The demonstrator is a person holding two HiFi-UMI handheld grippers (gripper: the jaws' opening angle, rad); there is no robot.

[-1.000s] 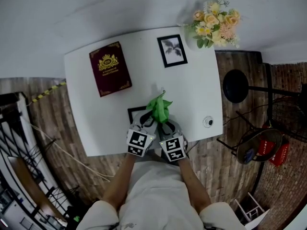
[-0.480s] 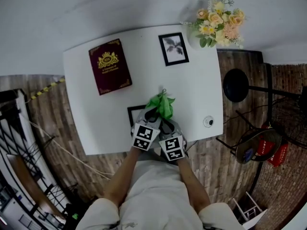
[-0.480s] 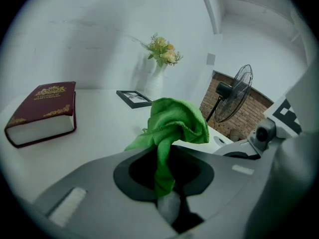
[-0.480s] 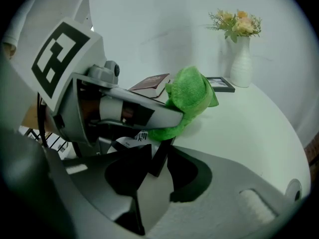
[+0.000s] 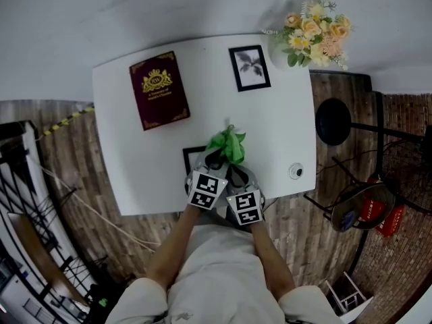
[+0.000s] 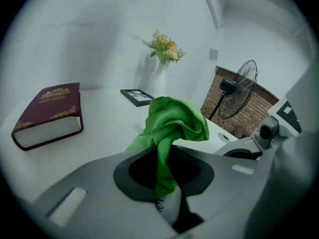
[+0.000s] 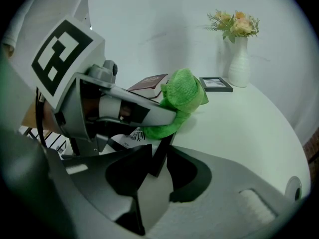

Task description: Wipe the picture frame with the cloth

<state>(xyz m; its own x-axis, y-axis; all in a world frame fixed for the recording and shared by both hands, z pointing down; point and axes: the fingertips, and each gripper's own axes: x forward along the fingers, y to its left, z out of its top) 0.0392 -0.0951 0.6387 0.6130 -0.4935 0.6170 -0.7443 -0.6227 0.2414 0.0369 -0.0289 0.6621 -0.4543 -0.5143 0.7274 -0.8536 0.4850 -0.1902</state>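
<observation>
A black picture frame lies at the white table's near edge, mostly hidden under both grippers. My right gripper has the frame's dark edge between its jaws; they have just been closing and grip it. My left gripper is shut on a green cloth, which bunches up beyond the jaws. In the right gripper view the left gripper reaches across from the left and holds the cloth just over the frame's printed picture.
A burgundy book lies at the far left of the table. A second small framed picture lies at the far side beside a white vase of flowers. A small round object sits near the right edge. A fan stands beyond the table.
My left gripper has come in over the frame, closer to the right one, with the cloth still in it. The right gripper has stayed in place on the frame.
</observation>
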